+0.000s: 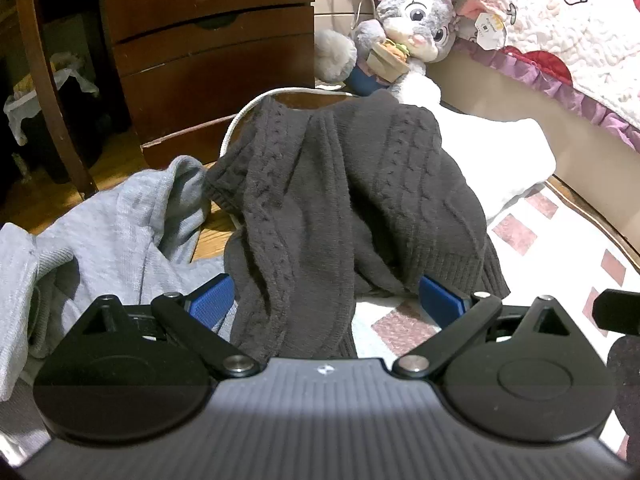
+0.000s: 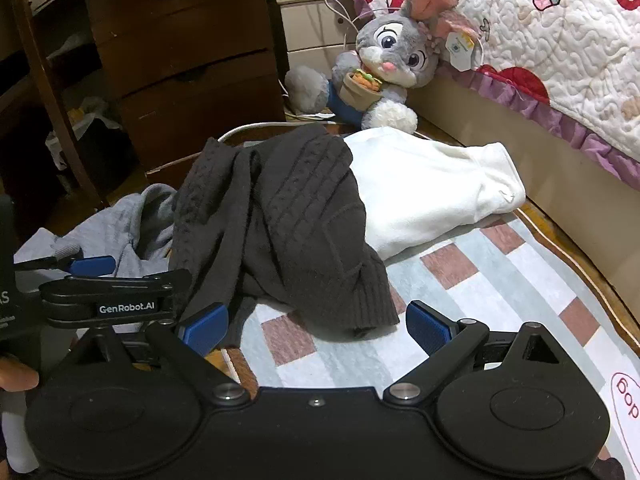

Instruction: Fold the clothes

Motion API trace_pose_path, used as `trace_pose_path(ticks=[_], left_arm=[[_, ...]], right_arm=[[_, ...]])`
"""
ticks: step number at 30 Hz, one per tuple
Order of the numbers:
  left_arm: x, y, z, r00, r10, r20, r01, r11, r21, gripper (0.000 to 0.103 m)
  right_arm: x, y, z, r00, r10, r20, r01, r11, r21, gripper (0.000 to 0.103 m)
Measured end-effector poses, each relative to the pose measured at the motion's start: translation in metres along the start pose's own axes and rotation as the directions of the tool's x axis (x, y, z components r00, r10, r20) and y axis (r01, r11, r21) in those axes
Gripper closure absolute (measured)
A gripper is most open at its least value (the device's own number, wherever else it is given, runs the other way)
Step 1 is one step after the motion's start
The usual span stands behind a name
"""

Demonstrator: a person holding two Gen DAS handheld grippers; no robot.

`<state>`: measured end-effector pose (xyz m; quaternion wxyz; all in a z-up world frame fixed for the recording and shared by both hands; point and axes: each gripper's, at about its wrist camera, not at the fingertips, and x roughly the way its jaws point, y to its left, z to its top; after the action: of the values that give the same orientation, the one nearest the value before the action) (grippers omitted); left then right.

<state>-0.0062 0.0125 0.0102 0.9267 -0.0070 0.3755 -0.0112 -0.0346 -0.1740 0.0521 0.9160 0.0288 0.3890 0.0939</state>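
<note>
A dark grey cable-knit sweater lies crumpled on a checked rug. Part of it covers a folded white garment at the right. A light grey garment lies bunched at the left. My left gripper is open just over the sweater's near end; the knit runs between its blue pads without being pinched. My right gripper is open too, its pads either side of the sweater's ribbed hem, not touching. The left gripper shows at the left edge of the right wrist view.
A plush rabbit leans against the bed side behind the clothes. A quilted bedspread hangs at the right. A dark wooden drawer chest stands at the back left, with a white cable on the wooden floor.
</note>
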Motion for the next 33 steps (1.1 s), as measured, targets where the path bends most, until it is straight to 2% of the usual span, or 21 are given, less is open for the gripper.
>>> trace_pose_path(ticks=[7,14,33], left_arm=[[0.001,0.001,0.001,1.0,-0.012,-0.01,0.012,1.0,-0.002,0.003],[0.0,-0.001,0.001,1.0,-0.014,-0.013,0.014,1.0,0.003,0.003],[0.004,0.0,0.001,1.0,-0.013,-0.025,0.014,1.0,0.005,0.003]], right_arm=[[-0.004,0.004,-0.002,0.998,0.045,0.038,-0.045,0.999,-0.007,0.005],[-0.004,0.014,0.0,0.998,0.036,0.046,-0.034,0.998,-0.053,0.005],[-0.002,0.015,-0.004,0.999,0.031,0.024,-0.03,0.999,-0.033,0.005]])
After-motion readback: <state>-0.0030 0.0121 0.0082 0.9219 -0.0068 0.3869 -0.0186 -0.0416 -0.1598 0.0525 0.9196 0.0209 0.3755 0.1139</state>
